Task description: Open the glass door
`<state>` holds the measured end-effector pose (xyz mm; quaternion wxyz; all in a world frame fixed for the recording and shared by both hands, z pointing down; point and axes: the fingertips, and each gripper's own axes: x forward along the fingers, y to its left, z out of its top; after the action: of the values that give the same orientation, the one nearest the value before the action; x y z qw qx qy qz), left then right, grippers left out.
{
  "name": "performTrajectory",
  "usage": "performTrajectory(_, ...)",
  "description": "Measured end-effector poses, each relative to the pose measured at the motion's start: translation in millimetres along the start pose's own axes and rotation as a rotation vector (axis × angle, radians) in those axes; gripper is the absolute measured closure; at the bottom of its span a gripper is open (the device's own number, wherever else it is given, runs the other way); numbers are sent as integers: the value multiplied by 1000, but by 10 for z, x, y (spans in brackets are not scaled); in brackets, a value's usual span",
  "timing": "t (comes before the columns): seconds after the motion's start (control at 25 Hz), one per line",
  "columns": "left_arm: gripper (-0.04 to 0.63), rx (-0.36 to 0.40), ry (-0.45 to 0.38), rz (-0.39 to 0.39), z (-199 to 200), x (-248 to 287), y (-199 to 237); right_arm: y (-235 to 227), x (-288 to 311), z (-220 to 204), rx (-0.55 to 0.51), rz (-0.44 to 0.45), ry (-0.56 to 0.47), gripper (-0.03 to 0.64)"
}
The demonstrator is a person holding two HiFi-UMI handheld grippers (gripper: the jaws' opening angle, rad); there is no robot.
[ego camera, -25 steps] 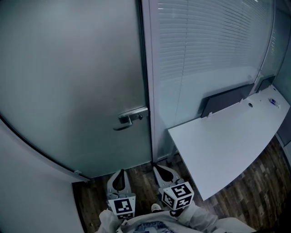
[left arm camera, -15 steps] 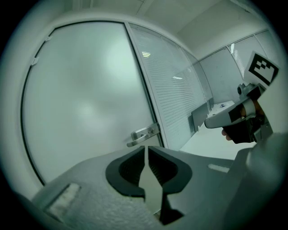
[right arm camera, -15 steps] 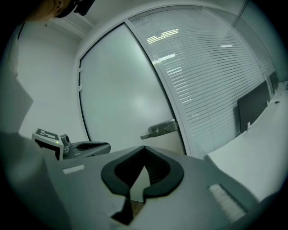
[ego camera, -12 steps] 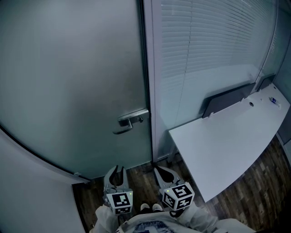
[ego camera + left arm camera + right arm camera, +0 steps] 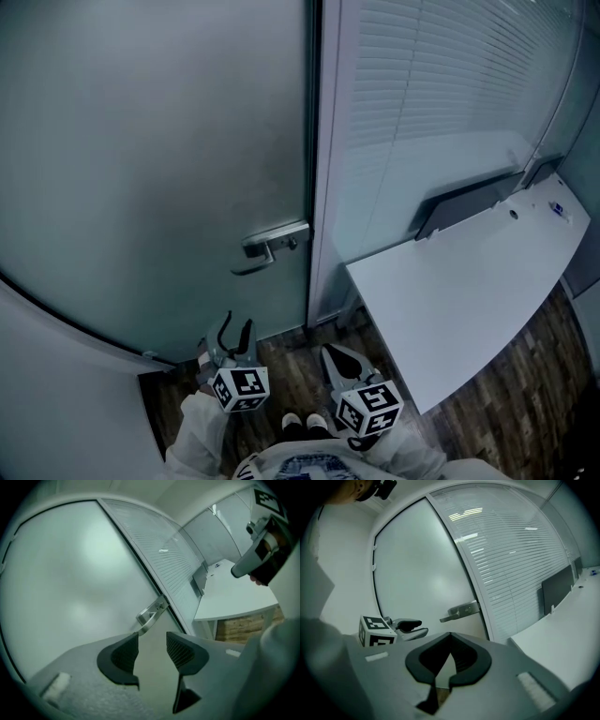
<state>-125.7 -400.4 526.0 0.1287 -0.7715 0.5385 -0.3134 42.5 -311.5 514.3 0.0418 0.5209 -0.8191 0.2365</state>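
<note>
"Head view, nearest things first: what are the grippers doing?" asks one.

"The left gripper (image 5: 236, 324) sits low over the wood floor (image 5: 291, 361), just short of the glass door (image 5: 150, 141). Its jaws have just been opening and stand wide apart with nothing between them. The right gripper (image 5: 330, 352) hangs beside it, jaws closed on nothing."

"And the door itself?"

"It looks shut, with its latch edge against the frame (image 5: 323, 187). The lever handle (image 5: 267, 248) is on that edge, above and beyond the left gripper. The left gripper view lines it up just past the open jaws."

"How will it handle?"

"Probably a heavy, stiff pane, frosted and breakable, so the glass is no place to push hard. The metal lever looks smooth and likely slippery. The best hold seems to be around its bar toward the free end, pressing down before swinging."

"Farther off?"

"A white desk (image 5: 469, 291) to the right, with slatted blinds (image 5: 441, 84) behind it."

"Any writing?"

"None readable, only the black-and-white square markers (image 5: 242, 387) on each gripper's cube."
</note>
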Motion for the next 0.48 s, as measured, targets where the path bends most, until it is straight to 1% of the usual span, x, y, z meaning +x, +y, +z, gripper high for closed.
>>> performTrajectory(0.08,400,78,-5,29,5,121,83,-60,-38,12,0,-26,2,611)
performTrajectory(0.24,401,289,-22,73,-8,356,177,-134,-59,-28,4,-63,10,611)
performTrajectory(0.32,402,365,-25,62,4,470,166,-139,-65,-31,6,-72,16,611)
performTrajectory(0.48,402,483,-14,40,-12,696,136,-107,-58,-45,-1,-82,28,611)
